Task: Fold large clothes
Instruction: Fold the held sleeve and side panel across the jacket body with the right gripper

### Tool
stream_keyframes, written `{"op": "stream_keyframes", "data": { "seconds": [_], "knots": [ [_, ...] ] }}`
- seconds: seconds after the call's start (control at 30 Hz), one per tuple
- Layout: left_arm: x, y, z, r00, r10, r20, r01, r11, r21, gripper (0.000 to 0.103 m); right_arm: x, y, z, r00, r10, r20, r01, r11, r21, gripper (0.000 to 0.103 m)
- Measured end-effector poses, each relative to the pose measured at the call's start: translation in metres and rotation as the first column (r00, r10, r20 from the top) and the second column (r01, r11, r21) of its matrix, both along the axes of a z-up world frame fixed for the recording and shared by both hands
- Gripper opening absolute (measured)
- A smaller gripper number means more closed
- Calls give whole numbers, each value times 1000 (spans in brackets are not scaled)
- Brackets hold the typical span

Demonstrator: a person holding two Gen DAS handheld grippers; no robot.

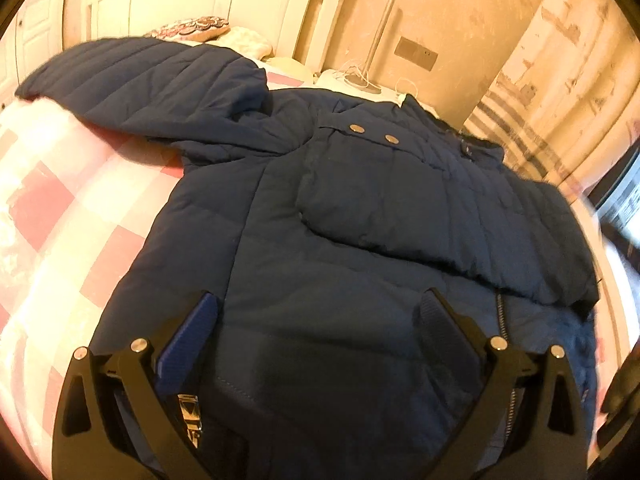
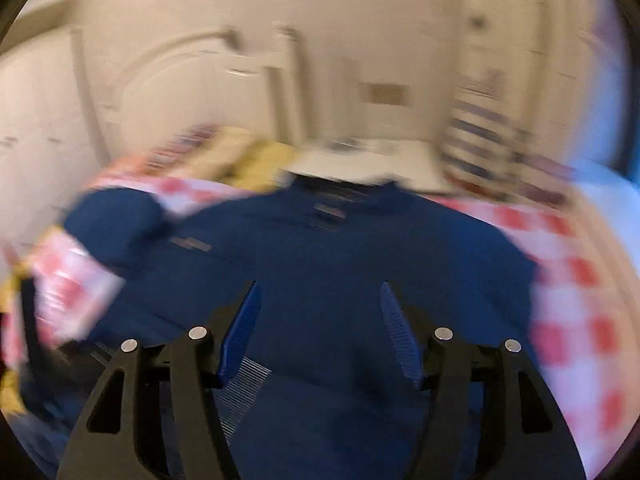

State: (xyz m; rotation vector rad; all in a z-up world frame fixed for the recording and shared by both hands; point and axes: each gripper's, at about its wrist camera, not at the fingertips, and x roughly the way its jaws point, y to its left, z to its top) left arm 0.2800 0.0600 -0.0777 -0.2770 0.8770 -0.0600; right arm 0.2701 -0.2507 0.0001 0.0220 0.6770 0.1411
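I have the padded navy quilted jacket (image 1: pixel 360 220) spread on the pink-and-white checked bedcover (image 1: pixel 60 208), one sleeve (image 1: pixel 420 216) already folded across its chest, with left gripper (image 1: pixel 316 312) and right gripper (image 2: pixel 320 300) both released above it, holding nothing.

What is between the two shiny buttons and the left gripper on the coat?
Only navy jacket fabric: below the snap buttons a folded-over sleeve lies across the front, then smooth quilting down to the left gripper. The left wrist view shows it.

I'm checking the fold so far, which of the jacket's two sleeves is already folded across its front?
The sleeve lying across the chest below the two snap buttons; the other sleeve stretches out over the checked bedspread.
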Motion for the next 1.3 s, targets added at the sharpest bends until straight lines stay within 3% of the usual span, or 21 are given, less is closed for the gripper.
{"op": "stream_keyframes", "data": {
  "seconds": [0.13,0.23,0.3,0.4,0.47,0.5,0.53,0.57,0.6,0.63,0.77,0.87,0.93,1.0,1.03,1.07,1.17,1.2,1.3],
  "knots": [
    [-2,8,2,1000,14,-9,-14,997,-77,101,-23,-68,-31,983,-164,-76,158,984,-84,60],
    [12,13,8,998,49,-48,-54,994,-92,100,-32,-98,-50,972,-209,-107,205,978,-44,62],
    [29,11,14,993,83,-82,-87,995,-52,98,-31,-109,-64,963,-240,-124,238,971,-38,63],
    [62,-4,14,989,77,-128,-67,995,76,94,-29,-119,-80,957,-255,-137,257,966,3,64],
    [82,-22,4,988,53,-146,-23,980,199,77,-33,-121,-78,958,-257,-128,260,966,8,64],
    [86,-28,3,991,35,-130,-5,975,223,67,-33,-120,-78,958,-258,-124,261,965,9,65],
    [86,-35,5,995,-10,-103,34,972,232,28,-33,-119,-78,958,-260,-124,263,965,10,65],
    [85,-46,8,995,-54,-87,75,961,264,16,-34,-119,-78,956,-263,-127,267,964,14,66],
    [83,-55,13,997,-47,-68,68,938,341,8,-33,-121,-78,954,-269,-132,274,961,23,67],
    [80,-59,20,998,-51,-44,64,931,360,7,-33,-123,-79,951,-278,-138,285,958,31,67],
    [67,-41,47,998,53,34,-61,933,355,5,-33,-130,-80,937,-313,-155,324,945,51,67],
    [68,-20,53,993,114,23,-115,935,335,5,-33,-130,-80,932,-325,-161,336,941,47,67],
    [70,-25,44,999,39,-16,-31,940,341,7,-32,-131,-81,930,-328,-167,340,939,46,68],
    [66,-26,37,999,-31,-9,32,940,339,31,-32,-132,-81,929,-330,-167,343,938,52,68],
    [61,-25,37,999,-29,19,21,941,338,62,-33,-132,-81,929,-332,-165,345,937,51,68],
    [52,-23,41,997,-10,72,-14,942,336,81,-34,-132,-81,928,-337,-159,349,936,49,68],
    [22,-14,60,964,84,252,-165,933,320,95,-41,-129,-73,921,-371,-118,376,926,23,67],
    [13,-12,64,956,85,282,-171,939,297,97,-45,-127,-69,921,-379,-95,382,924,15,68],
    [13,-23,62,968,-18,251,-58,954,294,98,-51,-114,-50,938,-344,-48,346,938,34,68]
  ]
}}
